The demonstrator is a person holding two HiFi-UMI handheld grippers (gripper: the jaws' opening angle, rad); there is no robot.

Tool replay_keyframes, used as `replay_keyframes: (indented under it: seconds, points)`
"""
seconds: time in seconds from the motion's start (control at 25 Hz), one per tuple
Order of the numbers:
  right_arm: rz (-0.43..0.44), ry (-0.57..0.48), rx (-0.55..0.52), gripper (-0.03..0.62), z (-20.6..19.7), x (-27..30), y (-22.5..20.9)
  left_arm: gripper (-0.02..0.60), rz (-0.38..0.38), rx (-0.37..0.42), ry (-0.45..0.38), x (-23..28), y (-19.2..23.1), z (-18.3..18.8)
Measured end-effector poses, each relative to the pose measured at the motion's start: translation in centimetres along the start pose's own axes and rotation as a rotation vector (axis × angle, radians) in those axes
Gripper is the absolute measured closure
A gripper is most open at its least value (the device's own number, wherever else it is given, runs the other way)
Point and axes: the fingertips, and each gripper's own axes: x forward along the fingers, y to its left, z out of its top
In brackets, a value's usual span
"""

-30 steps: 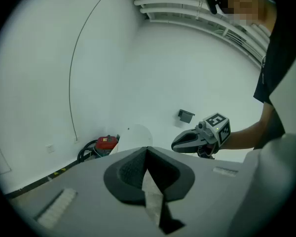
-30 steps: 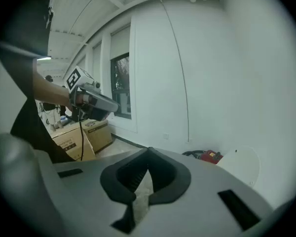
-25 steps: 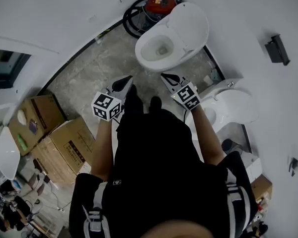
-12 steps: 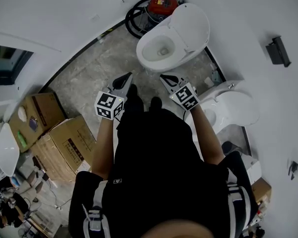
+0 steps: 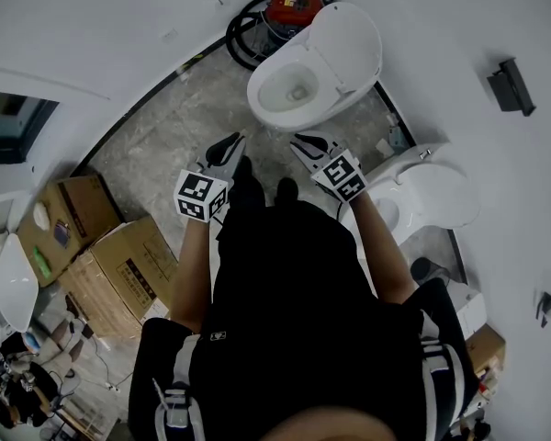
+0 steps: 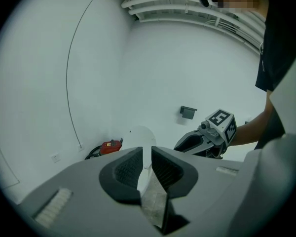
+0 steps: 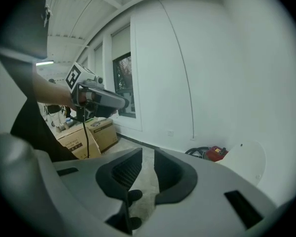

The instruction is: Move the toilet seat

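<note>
A white toilet [image 5: 277, 90] stands on the floor ahead of me with its lid [image 5: 349, 46] tipped up against the wall. The seat ring lies down on the bowl. My left gripper [image 5: 228, 143] hovers short of the bowl's near rim, and my right gripper [image 5: 302, 141] hovers beside it. Both pairs of jaws have just been opening and show a narrow gap with nothing in it. The left gripper view has its jaws [image 6: 146, 164] aimed at the raised lid [image 6: 140, 136]. The right gripper [image 7: 148, 168] points at the floor, with the lid [image 7: 246, 162] to its right.
A red machine [image 5: 295, 9] with a coiled black hose sits behind the toilet. A second white toilet [image 5: 436, 198] stands at the right. Cardboard boxes [image 5: 119, 265] are stacked at the left. A dark holder [image 5: 510, 88] hangs on the wall. My shoes [image 5: 248, 180] stand just behind the grippers.
Both hands have stayed almost where they were. The jaws of both grippers now look slightly parted.
</note>
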Motion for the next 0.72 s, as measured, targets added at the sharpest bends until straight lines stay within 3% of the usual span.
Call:
replay_keyframes:
  seconds: [0.4,0.56,0.72]
  points:
    - [0.046,-0.039,0.075,0.328,-0.2,-0.3,-0.2,0.382,-0.031,-0.013,-0.014,1.1,-0.5,0.4]
    - [0.04,-0.044,0.094,0.271,-0.5,-0.5,-0.6,0.354,-0.03,-0.02,-0.021,1.5,-0.6,0.8]
    - [0.036,-0.039,0.107,0.26,-0.7,-0.7,-1.0,0.348,-0.033,-0.029,-0.013,1.8,-0.5,0.8]
